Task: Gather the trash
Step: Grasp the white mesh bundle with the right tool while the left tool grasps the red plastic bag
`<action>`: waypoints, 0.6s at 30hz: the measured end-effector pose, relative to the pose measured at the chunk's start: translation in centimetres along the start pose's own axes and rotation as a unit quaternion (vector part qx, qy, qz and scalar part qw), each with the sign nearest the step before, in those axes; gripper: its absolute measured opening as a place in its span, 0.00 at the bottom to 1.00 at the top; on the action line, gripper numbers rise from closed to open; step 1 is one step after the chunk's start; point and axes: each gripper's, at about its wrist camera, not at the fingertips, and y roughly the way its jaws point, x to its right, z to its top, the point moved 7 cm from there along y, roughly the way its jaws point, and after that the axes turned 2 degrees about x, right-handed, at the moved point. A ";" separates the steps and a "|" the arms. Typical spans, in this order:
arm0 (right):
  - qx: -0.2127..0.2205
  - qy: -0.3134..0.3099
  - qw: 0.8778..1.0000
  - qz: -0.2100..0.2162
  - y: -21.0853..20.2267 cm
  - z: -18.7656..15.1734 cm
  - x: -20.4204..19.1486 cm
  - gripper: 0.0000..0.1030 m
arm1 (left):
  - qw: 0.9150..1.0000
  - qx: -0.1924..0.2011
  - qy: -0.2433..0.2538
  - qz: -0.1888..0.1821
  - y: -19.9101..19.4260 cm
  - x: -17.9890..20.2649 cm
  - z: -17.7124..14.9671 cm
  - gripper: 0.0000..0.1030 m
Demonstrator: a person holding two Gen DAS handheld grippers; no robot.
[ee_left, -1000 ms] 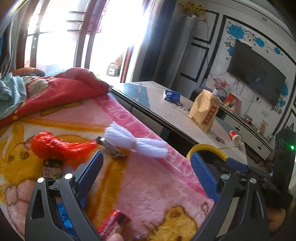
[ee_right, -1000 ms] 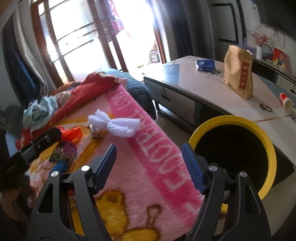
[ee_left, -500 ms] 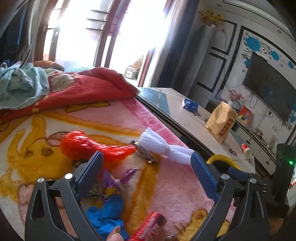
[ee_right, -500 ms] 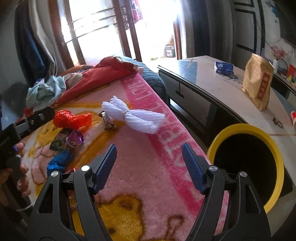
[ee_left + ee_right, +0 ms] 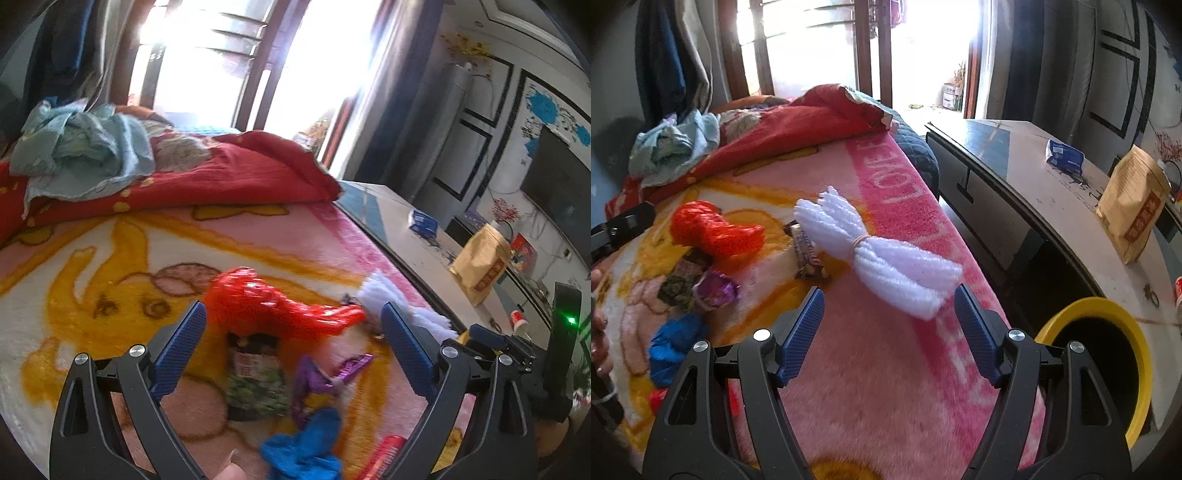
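Closing on the litter, both tools now sit nearer the blanket (image 5: 886,398) than in the earlier views, so the approach is under way and no piece has been collected yet.

Left tool (image 5: 291,343): jaws stand apart, nothing between the pads. The red plastic bag (image 5: 266,306) now lies just beyond its fingertips; earlier it lay well ahead and off to one side. Nearer you than that bag lie a green wrapper (image 5: 255,384), a purple wrapper (image 5: 325,376) and a blue scrap (image 5: 303,443).

Right tool (image 5: 888,328): jaws apart, empty. The white foam bundle (image 5: 875,251) lies just ahead of its fingertips, with a brown candy wrapper (image 5: 809,254) touching the bundle on the side toward the red plastic bag. In the earlier view the bundle lay farther ahead and looked smaller.

The yellow-rimmed bin (image 5: 1137,339) stands on the floor beside the bed, on the far side of the bundle from the bag, between bed and tabletop (image 5: 1052,184). Judged from this layout, each tool is lined up on its own first piece; the bin is within easy reach of your right tool.
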 end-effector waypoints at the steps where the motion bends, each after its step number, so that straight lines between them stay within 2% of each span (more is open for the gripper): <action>1: -0.003 -0.002 1.000 -0.001 0.3 0.1 0.1 0.61 | 1.000 -0.003 -0.007 0.000 0.3 -0.5 0.0 0.90; 4: -0.014 -0.011 1.000 -0.006 1.5 0.3 0.3 0.58 | 1.000 -0.014 -0.026 0.006 1.3 -1.9 0.1 0.90; 7: -0.029 -0.013 0.999 -0.004 2.7 0.2 0.5 0.51 | 0.999 -0.024 -0.046 0.007 2.4 -3.0 0.2 0.90; 9: -0.042 -0.012 0.999 0.003 3.4 0.0 0.7 0.36 | 0.998 -0.030 -0.056 0.005 3.1 -3.5 0.4 0.90; 10: -0.051 -0.010 0.999 0.009 3.8 -0.3 0.6 0.34 | 0.998 -0.033 -0.060 0.004 3.4 -3.6 0.4 0.90; 15: -0.045 0.002 0.999 0.025 3.5 -0.8 0.7 0.20 | 0.994 -0.062 -0.088 -0.006 5.6 -4.3 0.2 0.90; 18: -0.044 0.023 0.998 0.037 3.2 -1.2 1.0 0.17 | 0.993 -0.073 -0.096 -0.013 6.5 -4.2 0.0 0.88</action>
